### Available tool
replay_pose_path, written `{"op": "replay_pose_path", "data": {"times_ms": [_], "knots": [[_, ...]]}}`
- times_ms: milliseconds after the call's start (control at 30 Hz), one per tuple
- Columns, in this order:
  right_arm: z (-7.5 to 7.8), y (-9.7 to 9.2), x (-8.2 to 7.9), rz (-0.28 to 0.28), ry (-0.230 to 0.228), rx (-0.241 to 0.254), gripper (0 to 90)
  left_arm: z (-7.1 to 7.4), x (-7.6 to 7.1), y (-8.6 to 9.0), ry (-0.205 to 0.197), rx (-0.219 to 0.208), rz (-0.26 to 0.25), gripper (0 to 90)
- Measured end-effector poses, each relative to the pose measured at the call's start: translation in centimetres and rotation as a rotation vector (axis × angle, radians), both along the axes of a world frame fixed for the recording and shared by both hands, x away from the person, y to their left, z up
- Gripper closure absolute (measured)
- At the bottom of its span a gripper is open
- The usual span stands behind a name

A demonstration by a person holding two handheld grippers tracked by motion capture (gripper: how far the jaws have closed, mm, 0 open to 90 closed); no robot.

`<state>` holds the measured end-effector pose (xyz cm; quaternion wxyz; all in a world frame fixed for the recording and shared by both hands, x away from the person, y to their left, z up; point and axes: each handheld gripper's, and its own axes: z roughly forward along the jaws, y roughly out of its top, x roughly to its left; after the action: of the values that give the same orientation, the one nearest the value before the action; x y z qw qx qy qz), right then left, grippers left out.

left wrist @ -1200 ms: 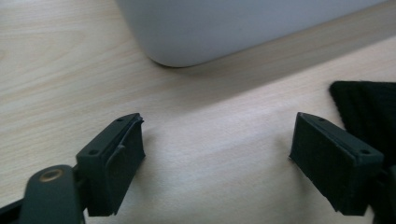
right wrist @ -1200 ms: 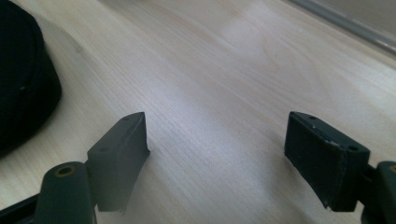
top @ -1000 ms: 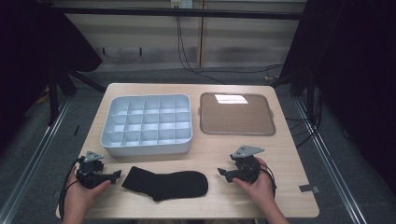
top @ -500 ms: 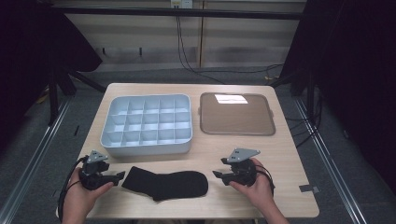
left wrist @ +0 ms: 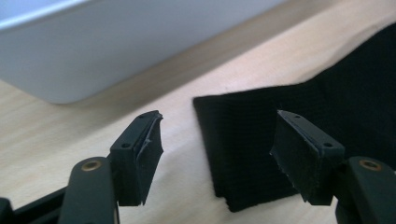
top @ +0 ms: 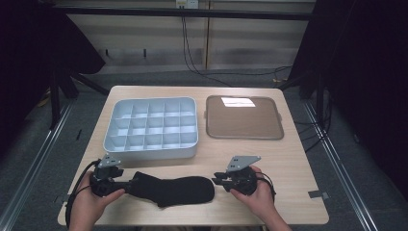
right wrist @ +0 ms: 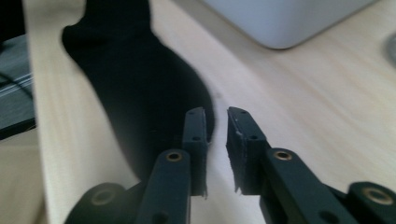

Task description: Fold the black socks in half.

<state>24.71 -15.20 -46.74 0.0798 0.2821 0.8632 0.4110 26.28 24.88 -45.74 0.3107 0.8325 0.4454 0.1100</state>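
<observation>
A black sock (top: 175, 190) lies flat near the table's front edge, cuff to the left and toe to the right. My left gripper (top: 126, 184) is at the cuff. In the left gripper view the cuff's edge (left wrist: 243, 154) lies between the open jaws of the left gripper (left wrist: 217, 154); they have just been closing, and the pads stand clear of the cloth. My right gripper (top: 216, 179) is at the toe. Its jaws (right wrist: 215, 116) have just been closing to a narrow gap that shows bare wood, with the sock's toe (right wrist: 140, 79) just left of them.
A white compartment box (top: 151, 127) stands behind the sock, its wall close to both grippers (left wrist: 93, 46) (right wrist: 280, 18). A brown tray (top: 243, 118) sits to its right. The table's front edge (top: 192, 224) runs just below the hands.
Both hands have moved inward to the sock's two ends. The right gripper's jaws have narrowed a lot; the left's have narrowed slightly.
</observation>
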Motion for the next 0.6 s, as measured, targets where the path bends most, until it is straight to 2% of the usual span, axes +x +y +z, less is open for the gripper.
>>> {"op": "replay_pose_path", "data": {"times_ms": [200,333,433,500,600], "knots": [[-0.7,1.9,-0.3,0.072,0.023,-0.025,84.7,-0.3,-0.4,-0.3,0.028,0.011,-0.008,34.0],[-1.0,2.8,-0.4,0.104,0.019,-0.057,87.2,-1.0,-0.3,-0.4,0.047,0.013,-0.004,35.6],[-1.4,3.2,-0.5,0.115,0.029,-0.072,87.6,-1.0,-0.3,-0.4,0.061,0.019,0.008,40.0],[-1.6,3.3,-0.5,0.121,0.031,-0.081,87.8,-1.0,-0.3,-0.3,0.048,0.038,0.015,43.7],[-2.0,3.4,-0.5,0.131,0.035,-0.094,87.9,-1.1,-0.2,-0.3,0.057,0.016,0.026,48.7]]}}
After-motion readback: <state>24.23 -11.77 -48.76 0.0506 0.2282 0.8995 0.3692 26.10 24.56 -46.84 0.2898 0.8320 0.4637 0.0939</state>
